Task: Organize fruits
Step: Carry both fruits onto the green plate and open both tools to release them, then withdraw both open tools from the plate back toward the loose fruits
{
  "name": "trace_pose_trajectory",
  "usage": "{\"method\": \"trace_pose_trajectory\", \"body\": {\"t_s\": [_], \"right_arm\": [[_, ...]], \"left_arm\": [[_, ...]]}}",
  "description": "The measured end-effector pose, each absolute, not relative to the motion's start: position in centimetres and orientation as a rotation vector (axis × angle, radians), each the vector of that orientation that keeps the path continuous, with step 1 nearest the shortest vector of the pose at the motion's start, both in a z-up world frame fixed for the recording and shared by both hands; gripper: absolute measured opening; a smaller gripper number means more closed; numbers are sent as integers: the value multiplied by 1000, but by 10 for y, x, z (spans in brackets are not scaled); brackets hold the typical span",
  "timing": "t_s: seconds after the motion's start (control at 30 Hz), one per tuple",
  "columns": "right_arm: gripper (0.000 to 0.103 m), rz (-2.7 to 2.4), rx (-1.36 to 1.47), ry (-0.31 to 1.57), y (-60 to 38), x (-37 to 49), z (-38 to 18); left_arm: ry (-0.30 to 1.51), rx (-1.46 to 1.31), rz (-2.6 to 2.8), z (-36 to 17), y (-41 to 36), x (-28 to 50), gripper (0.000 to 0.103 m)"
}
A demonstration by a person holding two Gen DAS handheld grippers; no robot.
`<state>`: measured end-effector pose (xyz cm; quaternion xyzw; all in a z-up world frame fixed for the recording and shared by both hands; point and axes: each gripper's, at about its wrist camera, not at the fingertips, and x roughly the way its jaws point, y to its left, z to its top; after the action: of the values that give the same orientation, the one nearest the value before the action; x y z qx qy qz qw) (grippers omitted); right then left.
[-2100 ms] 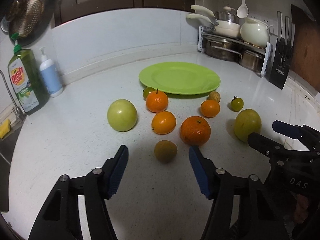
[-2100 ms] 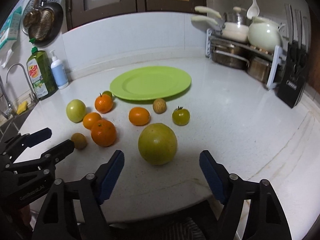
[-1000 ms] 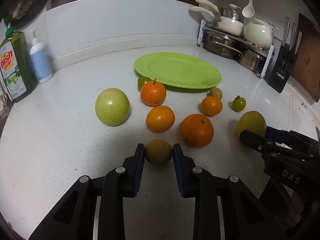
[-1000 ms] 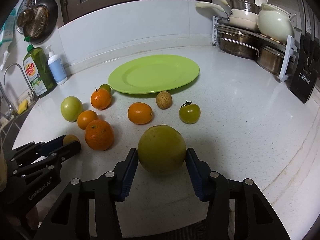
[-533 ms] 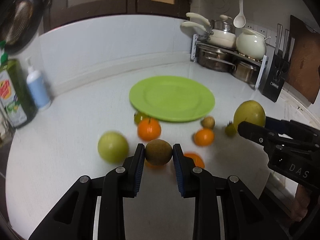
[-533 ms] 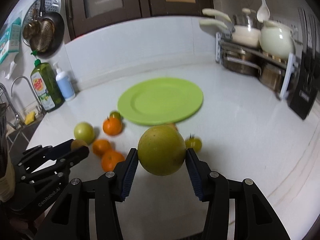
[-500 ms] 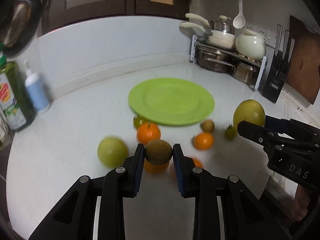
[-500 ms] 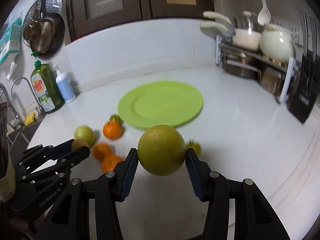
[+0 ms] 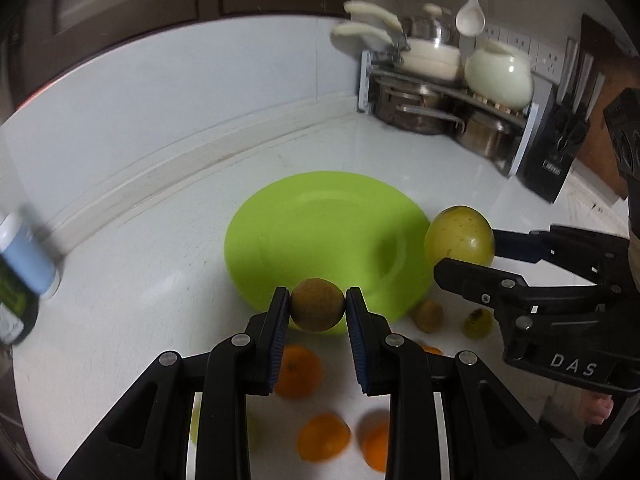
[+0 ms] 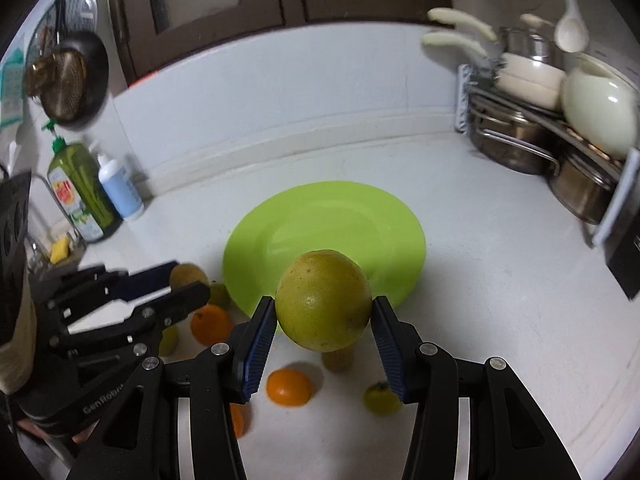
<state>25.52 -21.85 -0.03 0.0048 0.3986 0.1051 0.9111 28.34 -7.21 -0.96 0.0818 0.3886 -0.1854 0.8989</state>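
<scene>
My left gripper (image 9: 317, 312) is shut on a small brown fruit (image 9: 317, 309) and holds it in the air over the near rim of the green plate (image 9: 320, 224). My right gripper (image 10: 324, 320) is shut on a large yellow-green fruit (image 10: 323, 300), also lifted, at the plate's (image 10: 320, 220) near edge. In the left wrist view that fruit (image 9: 459, 236) hangs by the plate's right rim. Oranges (image 9: 296, 372) (image 10: 289, 387), a small green tomato (image 10: 380, 398) and another small brown fruit (image 9: 429, 315) lie on the white counter below.
A pot rack (image 10: 552, 128) with pans and a white pot stands at the back right, with a knife block (image 9: 554, 160) beside it. A green dish soap bottle (image 10: 82, 192) and a white-blue bottle (image 10: 120, 188) stand at the back left by the sink.
Both grippers closed on their fruits, lifted them off the counter and carried them forward to the plate's near edge. The fruits on the counter now lie lower in view.
</scene>
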Motion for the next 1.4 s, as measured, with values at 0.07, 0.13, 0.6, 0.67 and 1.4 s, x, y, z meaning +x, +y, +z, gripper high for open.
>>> {"method": "trace_pose_trajectory", "body": {"t_s": [0.07, 0.13, 0.6, 0.67, 1.4], "right_arm": [[50, 212, -13, 852, -218, 271, -7], [50, 208, -26, 876, -219, 283, -13], [50, 206, -47, 966, -221, 329, -43], [49, 212, -54, 953, -220, 328, -42], [59, 197, -103, 744, -208, 243, 16]], "left_arm": [[828, 172, -384, -14, -73, 296, 29], [865, 175, -383, -21, -75, 312, 29], [978, 282, -375, -54, -90, 359, 29], [981, 289, -377, -56, -91, 360, 29], [723, 264, -328, 21, -56, 260, 67]]}}
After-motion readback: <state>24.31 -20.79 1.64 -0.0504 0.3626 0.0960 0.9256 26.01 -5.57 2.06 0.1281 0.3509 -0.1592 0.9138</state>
